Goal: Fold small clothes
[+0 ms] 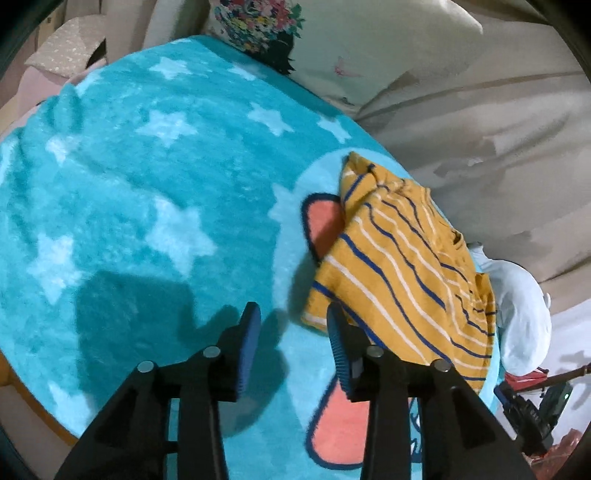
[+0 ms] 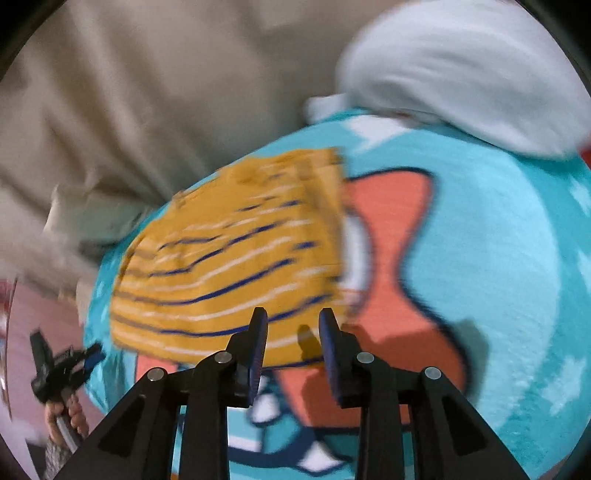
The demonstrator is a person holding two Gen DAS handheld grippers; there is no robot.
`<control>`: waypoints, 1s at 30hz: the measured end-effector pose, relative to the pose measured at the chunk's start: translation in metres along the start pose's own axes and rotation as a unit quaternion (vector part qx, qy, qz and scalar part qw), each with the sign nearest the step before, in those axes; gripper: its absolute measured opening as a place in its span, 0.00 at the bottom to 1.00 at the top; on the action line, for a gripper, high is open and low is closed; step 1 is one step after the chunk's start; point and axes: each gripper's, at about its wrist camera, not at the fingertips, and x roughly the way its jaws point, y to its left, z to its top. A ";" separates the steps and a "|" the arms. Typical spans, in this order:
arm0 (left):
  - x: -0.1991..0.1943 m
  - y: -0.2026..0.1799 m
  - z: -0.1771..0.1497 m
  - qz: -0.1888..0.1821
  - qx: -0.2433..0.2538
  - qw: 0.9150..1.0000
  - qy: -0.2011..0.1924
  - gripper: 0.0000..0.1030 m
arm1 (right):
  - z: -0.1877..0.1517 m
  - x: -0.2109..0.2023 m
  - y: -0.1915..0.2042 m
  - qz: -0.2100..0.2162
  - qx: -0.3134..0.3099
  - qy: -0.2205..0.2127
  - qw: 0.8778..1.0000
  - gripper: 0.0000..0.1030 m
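A small yellow garment with blue and white stripes (image 1: 402,258) lies partly folded on a turquoise star-patterned blanket (image 1: 147,184). My left gripper (image 1: 293,321) is open and empty, hovering just left of the garment's near corner. In the right wrist view the garment (image 2: 229,258) lies ahead, blurred by motion. My right gripper (image 2: 293,325) is open and empty, above the garment's near edge. The left gripper (image 2: 62,365) also shows at the lower left of that view, held in a hand.
A pale blue cloth bundle (image 1: 524,314) sits beside the garment at the blanket's edge; it also shows in the right wrist view (image 2: 461,74). A beige sheet (image 1: 480,129) and a floral pillow (image 1: 258,22) lie beyond. The blanket has an orange cartoon patch (image 2: 388,258).
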 end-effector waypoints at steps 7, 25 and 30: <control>0.028 -0.010 0.009 -0.040 0.002 0.999 0.031 0.43 | 0.019 0.042 0.119 0.044 -0.121 0.037 0.991 0.37; 0.069 -0.008 0.020 -0.146 -0.005 0.984 0.099 0.20 | 0.054 0.253 0.318 -0.028 -0.211 0.169 0.963 0.60; 0.068 -0.006 0.020 -0.157 -0.008 0.982 0.109 0.20 | 0.045 0.273 0.336 -0.094 -0.253 0.175 0.947 0.62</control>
